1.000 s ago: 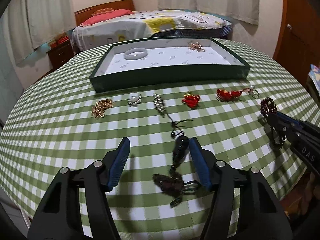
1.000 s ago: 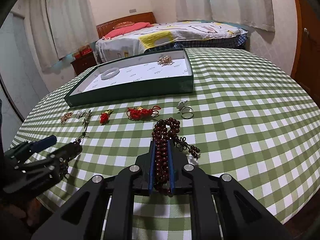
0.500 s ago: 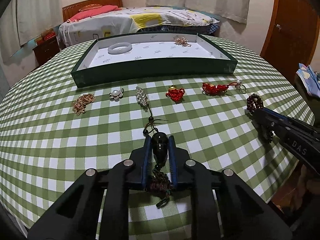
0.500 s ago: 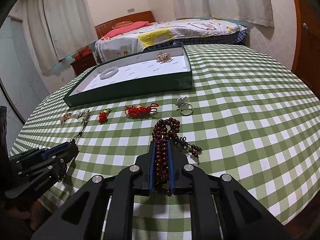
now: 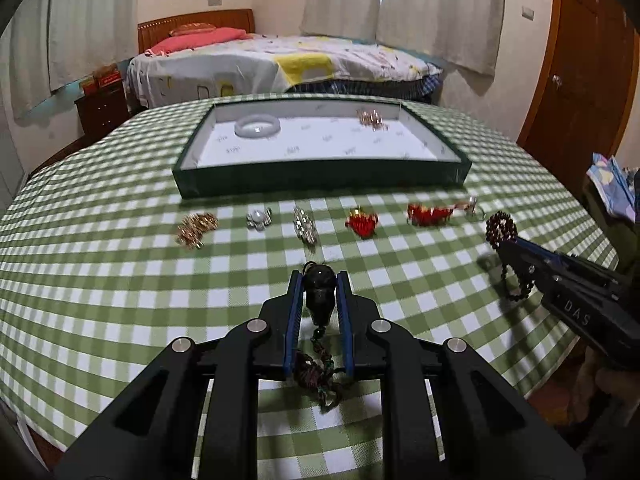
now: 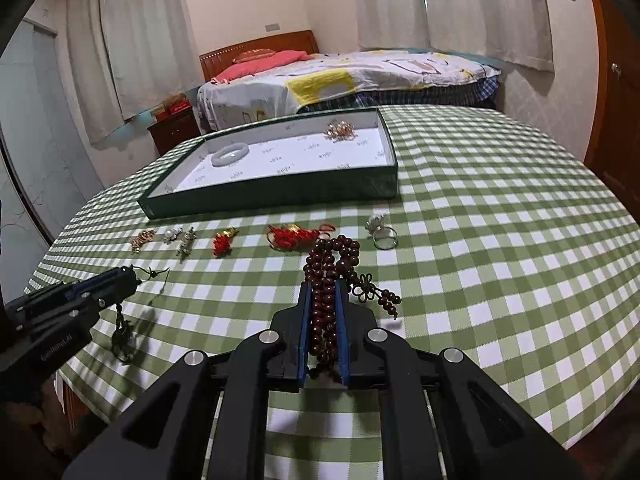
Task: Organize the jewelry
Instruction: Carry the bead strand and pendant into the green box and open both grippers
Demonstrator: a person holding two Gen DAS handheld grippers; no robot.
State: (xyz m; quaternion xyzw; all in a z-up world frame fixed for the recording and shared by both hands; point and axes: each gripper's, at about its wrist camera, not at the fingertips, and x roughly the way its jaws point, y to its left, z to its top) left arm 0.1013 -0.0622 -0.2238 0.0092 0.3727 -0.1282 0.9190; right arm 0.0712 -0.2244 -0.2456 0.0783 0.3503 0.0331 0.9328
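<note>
Two pieces are held now, one in each gripper, above the near edge of the surface.

Left gripper (image 5: 319,280) has its jaws closed on the pendant (image 5: 319,294); I judge the stone hard, smooth and maybe slippery, so its thick middle is the good place, while the soft cord (image 5: 318,372) hangs free. Right gripper (image 6: 323,292) clamps the beads (image 6: 326,280), a limp, light string that can swing. Tray (image 5: 320,178) stands toward the far edge.

— Left gripper (image 5: 319,280)? Clamped on dark pendant (image 5: 319,294), raised above table.
— Right gripper (image 6: 323,288)? Closed on brown bead strand (image 6: 326,280), held forward, level.
</note>
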